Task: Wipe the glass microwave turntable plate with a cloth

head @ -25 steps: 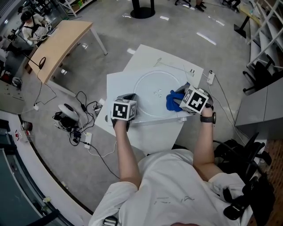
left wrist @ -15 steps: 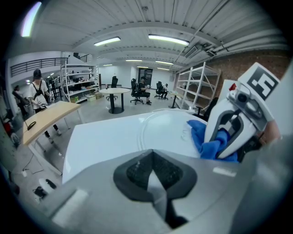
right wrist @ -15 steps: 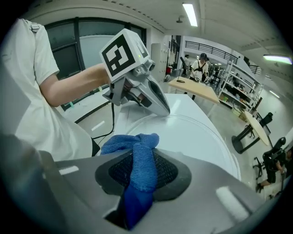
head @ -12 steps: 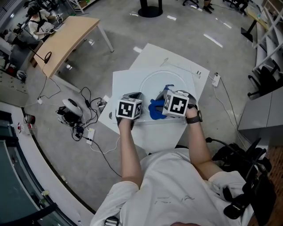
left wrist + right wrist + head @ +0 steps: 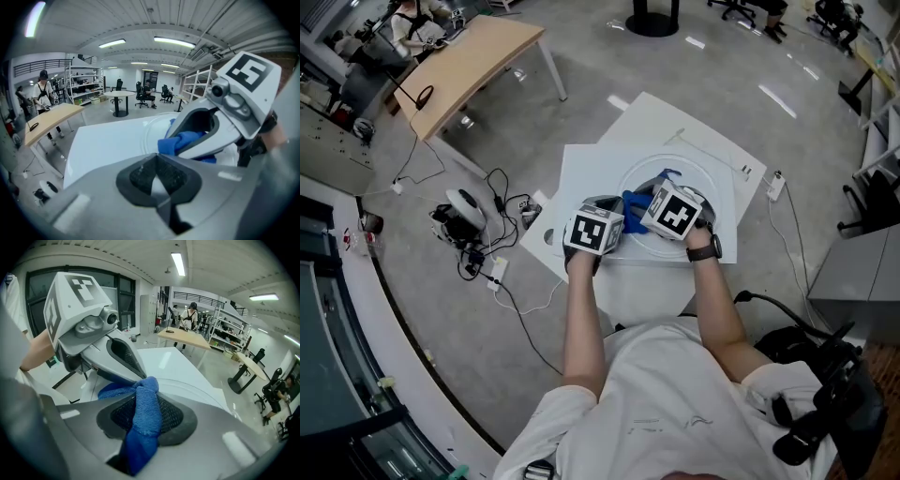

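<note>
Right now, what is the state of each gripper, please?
Left gripper: closed; whether it pinches anything, I cannot tell.
Right gripper: closed on the cloth.

Workshop-lab: shelving racks [image 5: 84,80], wooden worktable [image 5: 473,66], office chairs [image 5: 140,92], floor cables [image 5: 504,217].

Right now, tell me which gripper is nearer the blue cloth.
Right. The right gripper is clamped on the blue cloth; the left gripper sits just to the cloth's left, not touching it.
</note>
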Motion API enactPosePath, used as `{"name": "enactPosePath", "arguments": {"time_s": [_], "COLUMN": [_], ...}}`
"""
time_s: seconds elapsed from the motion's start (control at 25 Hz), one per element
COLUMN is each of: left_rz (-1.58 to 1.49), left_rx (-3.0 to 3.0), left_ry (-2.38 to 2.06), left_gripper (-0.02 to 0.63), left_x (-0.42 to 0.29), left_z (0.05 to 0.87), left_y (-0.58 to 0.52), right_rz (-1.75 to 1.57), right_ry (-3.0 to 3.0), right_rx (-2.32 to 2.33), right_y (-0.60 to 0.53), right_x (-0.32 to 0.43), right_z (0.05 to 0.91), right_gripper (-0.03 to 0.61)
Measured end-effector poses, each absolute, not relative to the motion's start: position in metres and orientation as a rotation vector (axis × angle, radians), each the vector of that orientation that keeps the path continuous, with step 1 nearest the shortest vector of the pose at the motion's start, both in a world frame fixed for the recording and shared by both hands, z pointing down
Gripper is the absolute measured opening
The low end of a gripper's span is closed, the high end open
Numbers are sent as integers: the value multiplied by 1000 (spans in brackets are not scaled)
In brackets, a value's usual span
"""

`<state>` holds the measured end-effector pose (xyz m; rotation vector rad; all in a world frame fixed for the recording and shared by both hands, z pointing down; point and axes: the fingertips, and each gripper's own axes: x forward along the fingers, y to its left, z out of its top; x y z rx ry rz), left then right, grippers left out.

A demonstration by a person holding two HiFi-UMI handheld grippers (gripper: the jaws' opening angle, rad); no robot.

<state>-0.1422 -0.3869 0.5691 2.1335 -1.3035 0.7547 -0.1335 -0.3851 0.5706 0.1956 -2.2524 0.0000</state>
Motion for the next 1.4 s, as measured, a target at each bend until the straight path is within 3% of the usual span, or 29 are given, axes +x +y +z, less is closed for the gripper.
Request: {"name": "enactPosePath", "arguments": {"time_s": [0.44, 0.76, 1.4], "left_rz": [809, 821, 812], "left_rx": [2126, 2112, 2134], "left_ry": [-1344, -1373, -1320], "left_gripper": [0, 0, 0], "left_x": [-145, -148, -145], "left_z": [570, 575, 570], "left_y": [-388, -390, -390], "right_rz": [-84, -39, -10], "right_ry": [-2280, -2195, -2022], "right_rx": [499, 807, 743], "right_y": [-453, -505, -457], "right_x": [-130, -55, 45], "right_z": [566, 565, 560], "right_gripper": [100, 98, 97]}}
